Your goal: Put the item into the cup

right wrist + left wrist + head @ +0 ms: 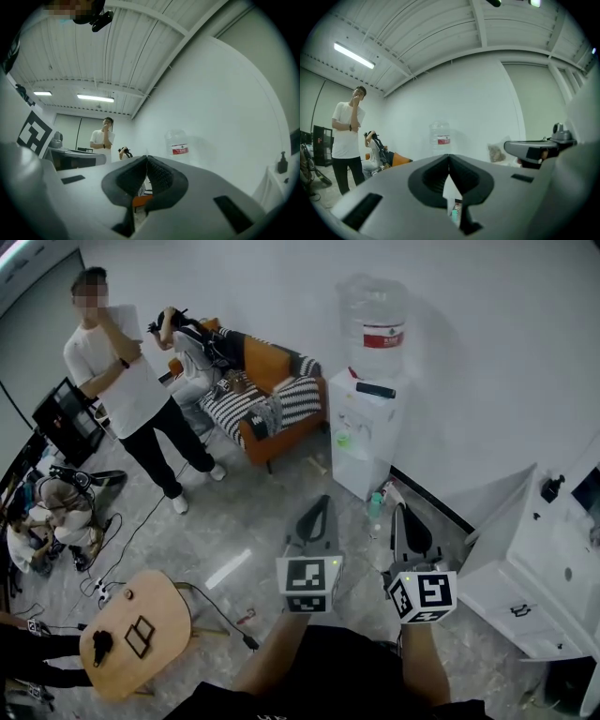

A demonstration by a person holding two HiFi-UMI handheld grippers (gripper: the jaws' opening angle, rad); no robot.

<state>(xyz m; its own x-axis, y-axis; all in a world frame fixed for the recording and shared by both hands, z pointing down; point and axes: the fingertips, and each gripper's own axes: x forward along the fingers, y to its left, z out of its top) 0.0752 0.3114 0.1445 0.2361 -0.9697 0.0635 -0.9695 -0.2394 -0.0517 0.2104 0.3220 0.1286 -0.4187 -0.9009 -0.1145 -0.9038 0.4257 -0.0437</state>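
Left gripper [321,502] and right gripper [401,510], jaws closed on nothing, held level; task apparently not yet begun.

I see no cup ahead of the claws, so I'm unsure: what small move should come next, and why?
Probably turn toward the round wooden table. The left claw and right claw are both shut, empty, and aimed level at the water dispenser, where no cup shows. That table bears small dark things; whether one is the item I cannot tell.
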